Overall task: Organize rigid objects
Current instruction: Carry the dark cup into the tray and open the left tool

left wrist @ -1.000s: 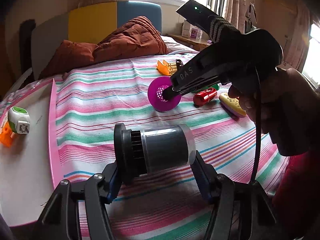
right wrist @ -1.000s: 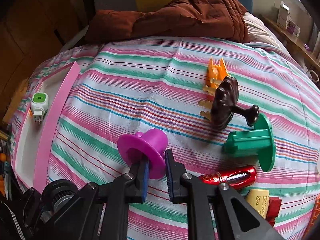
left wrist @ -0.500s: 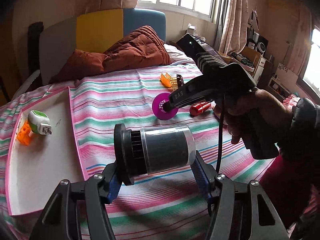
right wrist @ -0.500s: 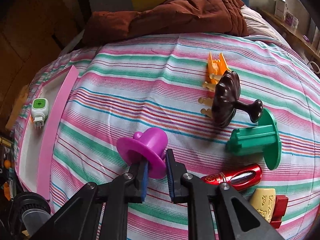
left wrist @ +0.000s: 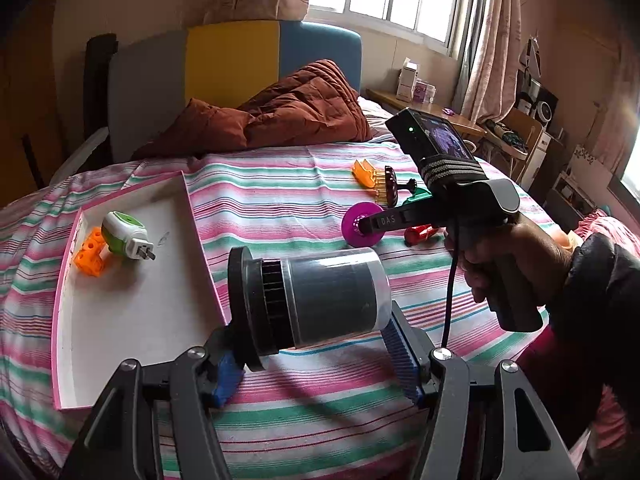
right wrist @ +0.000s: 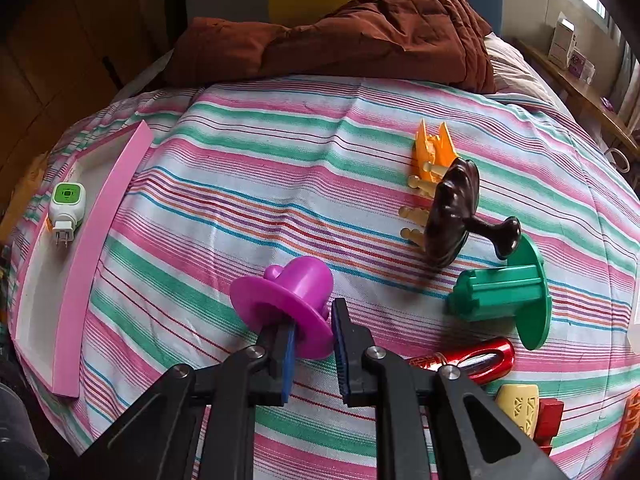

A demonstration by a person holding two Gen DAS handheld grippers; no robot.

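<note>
My left gripper [left wrist: 316, 356] is shut on a black canister with a clear sleeve [left wrist: 320, 300] and holds it sideways above the striped bedspread, just right of the tray. The white tray with a pink rim [left wrist: 140, 312] holds a green and white plug-in device [left wrist: 124, 232] and an orange block [left wrist: 90, 254]. My right gripper [right wrist: 314, 340] is shut on the rim of a purple flanged cap [right wrist: 288, 292], which is tilted on the bedspread. In the left wrist view a hand [left wrist: 508, 264] holds that gripper, with its tip at the purple cap [left wrist: 356, 236].
Right of the purple cap lie an orange clip [right wrist: 434, 148], a dark brown knobbed piece [right wrist: 454, 212], a green spool [right wrist: 500, 292], a red shiny tube [right wrist: 468, 358], a yellow piece [right wrist: 518, 404] and a red block [right wrist: 548, 420]. A brown quilt [right wrist: 360, 32] lies at the bed's head.
My left gripper has risen and drawn back with the canister, so more of the tray shows. The right gripper stays in place on the purple cap.
</note>
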